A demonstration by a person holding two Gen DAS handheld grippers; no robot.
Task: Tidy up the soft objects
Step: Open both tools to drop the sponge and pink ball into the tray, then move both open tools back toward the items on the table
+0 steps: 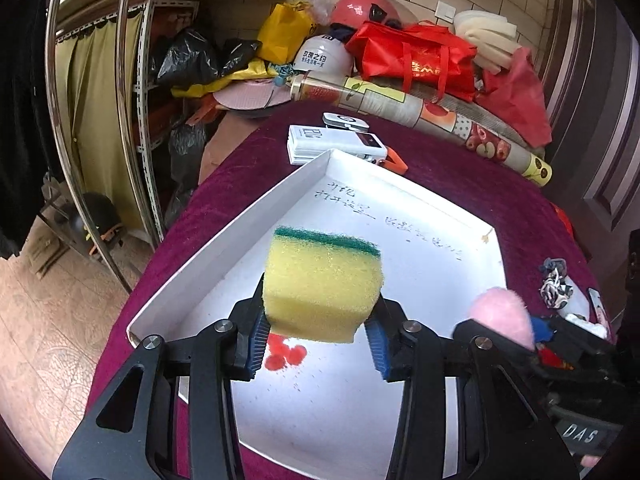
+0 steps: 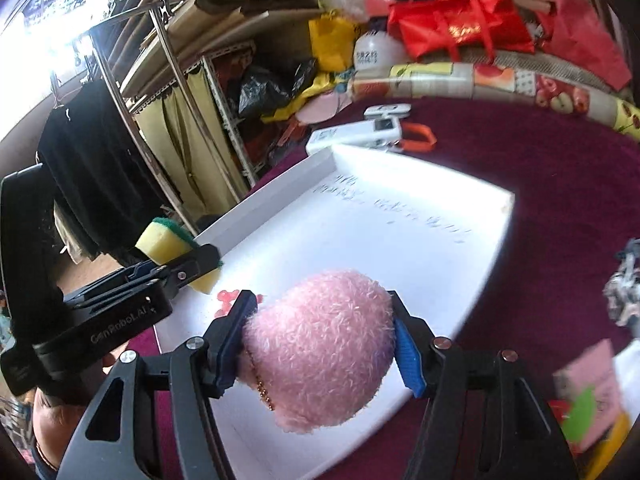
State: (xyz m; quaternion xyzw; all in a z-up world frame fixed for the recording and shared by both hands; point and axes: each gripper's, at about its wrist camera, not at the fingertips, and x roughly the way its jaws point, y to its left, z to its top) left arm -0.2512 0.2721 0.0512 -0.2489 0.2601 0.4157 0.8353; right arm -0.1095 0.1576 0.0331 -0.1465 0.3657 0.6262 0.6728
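A red helmet (image 1: 362,8), red bag (image 1: 412,56) and yellow bag (image 1: 285,32) crowd behind a white power bank (image 1: 332,145).

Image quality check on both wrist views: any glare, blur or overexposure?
Left wrist: sharp, with mild glare on the white tray floor; strong fisheye bending at the edges. Right wrist: tray floor blown out, window top left overexposed, right-edge clutter smeared, pink plush toy in focus.

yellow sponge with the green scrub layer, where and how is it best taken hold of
Grip the yellow sponge across its two narrow foam sides, coming from its near end, as the left claw does now. Those sides are flat and parallel, and the foam gives under the pads, leaving the green scrub layer free.
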